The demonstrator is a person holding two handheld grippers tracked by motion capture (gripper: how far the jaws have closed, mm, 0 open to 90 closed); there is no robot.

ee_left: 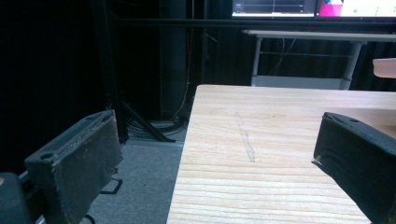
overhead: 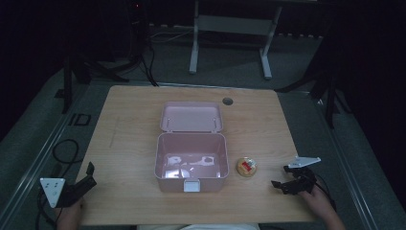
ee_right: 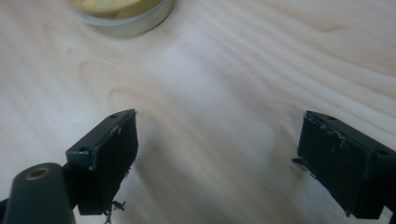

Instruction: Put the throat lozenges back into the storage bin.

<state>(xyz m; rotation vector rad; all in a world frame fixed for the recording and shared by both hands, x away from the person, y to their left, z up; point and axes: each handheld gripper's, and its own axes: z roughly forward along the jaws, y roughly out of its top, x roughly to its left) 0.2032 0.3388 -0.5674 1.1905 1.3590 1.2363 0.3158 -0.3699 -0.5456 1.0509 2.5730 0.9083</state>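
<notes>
At about 8 o'clock on the wooden surface [overhead: 129, 134] I have my left tongs [overhead: 81, 184] hanging over the left edge, jaws spread wide with nothing between them. In the middle I see the pink box [overhead: 190, 163], its lid [overhead: 191, 116] laid back toward 12 o'clock and the white latch [overhead: 191, 185] facing me. Just beside it at 3 o'clock lies a small round tin [overhead: 246, 166] with a yellow top. My right tongs [overhead: 292, 178] sit near 4 o'clock, jaws spread and empty, apart from the tin.
</notes>
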